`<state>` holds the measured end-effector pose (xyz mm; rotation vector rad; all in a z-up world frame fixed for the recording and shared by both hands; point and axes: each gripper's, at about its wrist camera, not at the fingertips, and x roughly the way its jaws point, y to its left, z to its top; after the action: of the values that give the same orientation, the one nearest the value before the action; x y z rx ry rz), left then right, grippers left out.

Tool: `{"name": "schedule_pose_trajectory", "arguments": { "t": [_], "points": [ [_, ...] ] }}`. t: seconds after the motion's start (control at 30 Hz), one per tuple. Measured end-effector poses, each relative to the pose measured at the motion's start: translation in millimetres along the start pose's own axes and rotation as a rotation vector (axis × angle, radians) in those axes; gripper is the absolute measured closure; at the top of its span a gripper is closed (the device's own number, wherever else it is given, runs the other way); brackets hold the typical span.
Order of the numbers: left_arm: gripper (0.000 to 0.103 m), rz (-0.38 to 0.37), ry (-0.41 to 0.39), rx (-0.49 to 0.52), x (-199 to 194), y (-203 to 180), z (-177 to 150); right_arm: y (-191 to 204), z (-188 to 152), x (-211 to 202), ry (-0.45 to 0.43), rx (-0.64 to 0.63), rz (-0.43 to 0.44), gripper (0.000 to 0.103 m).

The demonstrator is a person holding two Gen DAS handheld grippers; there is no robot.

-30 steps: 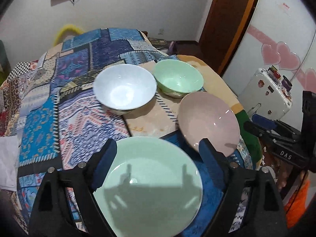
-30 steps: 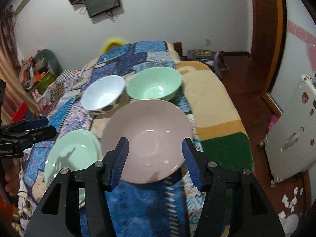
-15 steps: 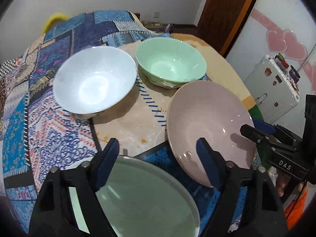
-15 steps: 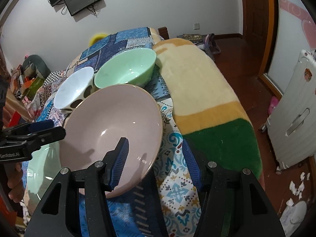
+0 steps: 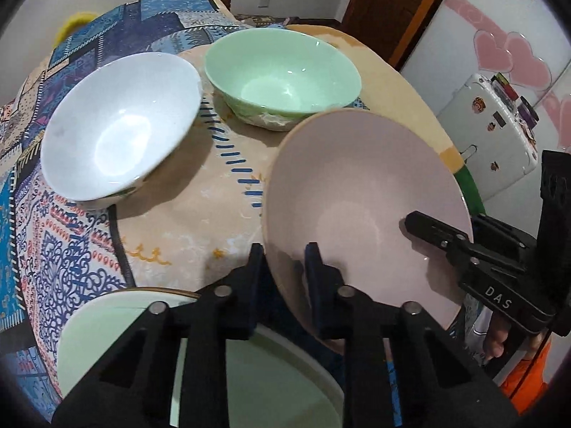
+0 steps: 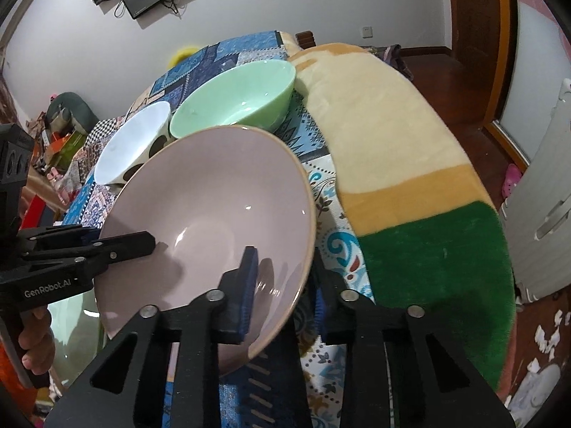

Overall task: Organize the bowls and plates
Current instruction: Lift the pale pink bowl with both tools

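Glossy ceramic pink plate (image 5: 360, 192); patterned cloth bedspread (image 5: 57, 249), fuzzy blanket (image 6: 392, 135).

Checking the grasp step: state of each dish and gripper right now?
pink plate: empty, gripped at two rim spots, tilted
green plate: empty, lying flat on the cloth under the left gripper, free
white bowl: upright, empty, untouched
green bowl: upright, empty, untouched
left gripper: jaws just closed, pinching the pink plate's rim
right gripper: jaws just closed, pinching the opposite rim
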<state>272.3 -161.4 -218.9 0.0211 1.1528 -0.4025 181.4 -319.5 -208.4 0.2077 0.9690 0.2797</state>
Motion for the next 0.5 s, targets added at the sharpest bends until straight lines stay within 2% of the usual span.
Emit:
{"name": "schedule_pose_trajectory", "arguments": {
  "t": [0.23, 0.5],
  "points": [
    [0.088, 0.006, -0.009, -0.002, -2.0, -3.2, 0.1, 4.2, 1.1, -5.3, -0.002, -0.007, -0.011, 0.084],
    [0.088, 0.000, -0.041, 0.017, -21.6, -5.6, -6.2, 14.5, 1.1, -16.9, -0.017, -0.027, -0.028, 0.084]
  ]
}}
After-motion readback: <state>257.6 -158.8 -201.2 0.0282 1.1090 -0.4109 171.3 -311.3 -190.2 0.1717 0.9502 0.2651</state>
